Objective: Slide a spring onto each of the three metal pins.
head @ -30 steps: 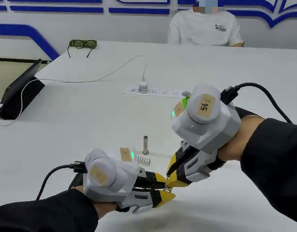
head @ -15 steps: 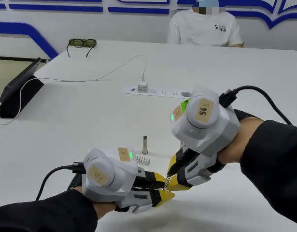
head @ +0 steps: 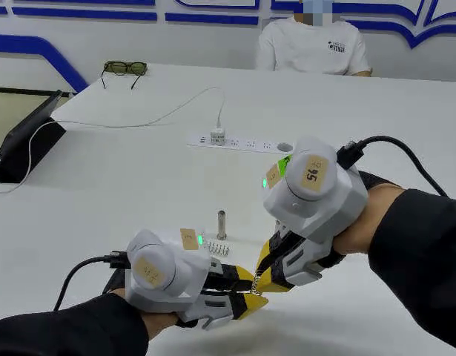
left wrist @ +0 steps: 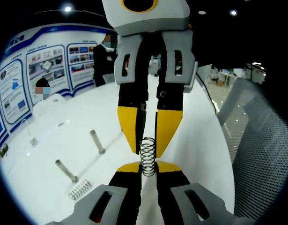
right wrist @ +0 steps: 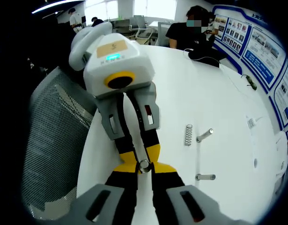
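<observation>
My left gripper (left wrist: 141,168) and right gripper (left wrist: 147,146) both pinch the small coiled steel spring (left wrist: 148,158). It looks light and squashy, so I'd hold the end coils gently.

Ref = the upright pin (head: 222,224) on the table (head: 124,193). Loose spring (head: 219,248) lies just in front of it, twd me. Further front and a bit right I've got the left gripper (head: 251,295) and right gripper (head: 259,279) tip to tip, a 2nd spring (head: 254,282) pinched btwn them, one end in each. Behind the pin: power strip (head: 239,142), w/ a cable (head: 150,120) running off behind-left. Far behind-left: glasses (head: 124,67). Well left, at the table edge: tablet (head: 24,137). A person (head: 313,44) sits behind-right, at the far side. Left gripper view: another pin (left wrist: 97,141) stands near.
</observation>
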